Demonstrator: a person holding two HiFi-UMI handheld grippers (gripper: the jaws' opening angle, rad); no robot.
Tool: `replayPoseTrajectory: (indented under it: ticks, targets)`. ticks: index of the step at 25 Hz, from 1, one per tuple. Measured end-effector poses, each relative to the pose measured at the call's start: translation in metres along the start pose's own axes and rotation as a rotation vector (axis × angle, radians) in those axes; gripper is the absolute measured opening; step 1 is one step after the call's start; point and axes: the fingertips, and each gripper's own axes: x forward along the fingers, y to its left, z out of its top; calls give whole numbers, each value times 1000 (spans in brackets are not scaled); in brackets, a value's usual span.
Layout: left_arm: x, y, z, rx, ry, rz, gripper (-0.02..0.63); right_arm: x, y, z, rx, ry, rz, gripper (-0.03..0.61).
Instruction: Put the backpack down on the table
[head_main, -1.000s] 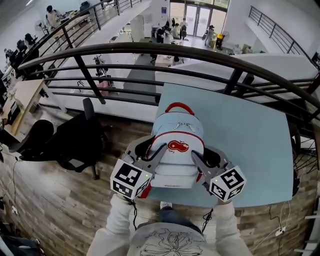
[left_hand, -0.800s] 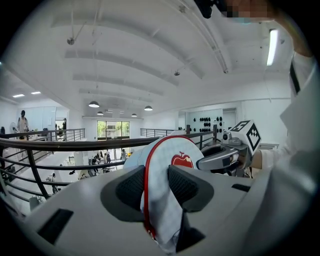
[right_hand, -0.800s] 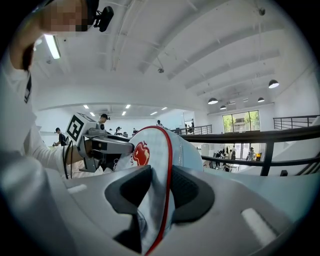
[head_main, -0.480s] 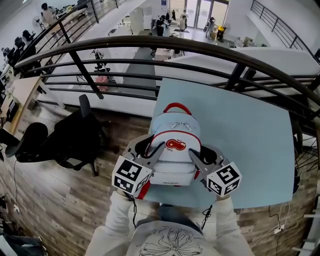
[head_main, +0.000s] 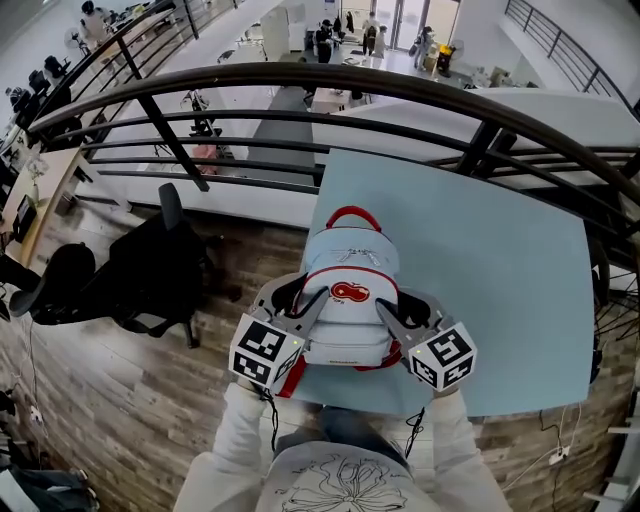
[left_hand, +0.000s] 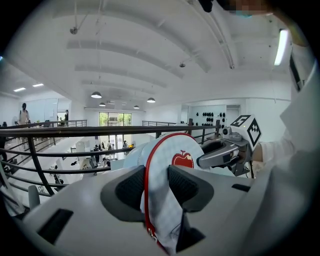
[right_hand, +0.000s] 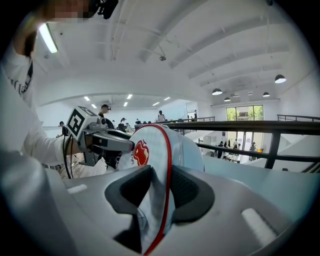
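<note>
Both tools are clenched on the backpack. The left gripper is pinching a fold of pale fabric and red piping on one side. The right gripper is doing the same on the opposite side. I am holding the bag upright over the near edge of the table, front pocket facing me, but I cannot tell whether its base is touching the tabletop.

I am judging it soft and fairly light. The cloth is bunching between the pads, so the shell will probably sag and slump once I let go. The stitched side seams look like the firmest places to hold, and the piping should keep the pads from sliding.

Compared with a second ago, the bag is sitting lower toward the table and looking slightly smaller from above. Both grips are unchanged.
</note>
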Motion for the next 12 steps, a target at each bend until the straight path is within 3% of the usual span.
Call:
replayPoseTrajectory:
  ticks: [12]
  targets:
    - [-3, -7, -15, 12, -11, -6, 147, 1, 3, -20, 19, 14, -5, 130]
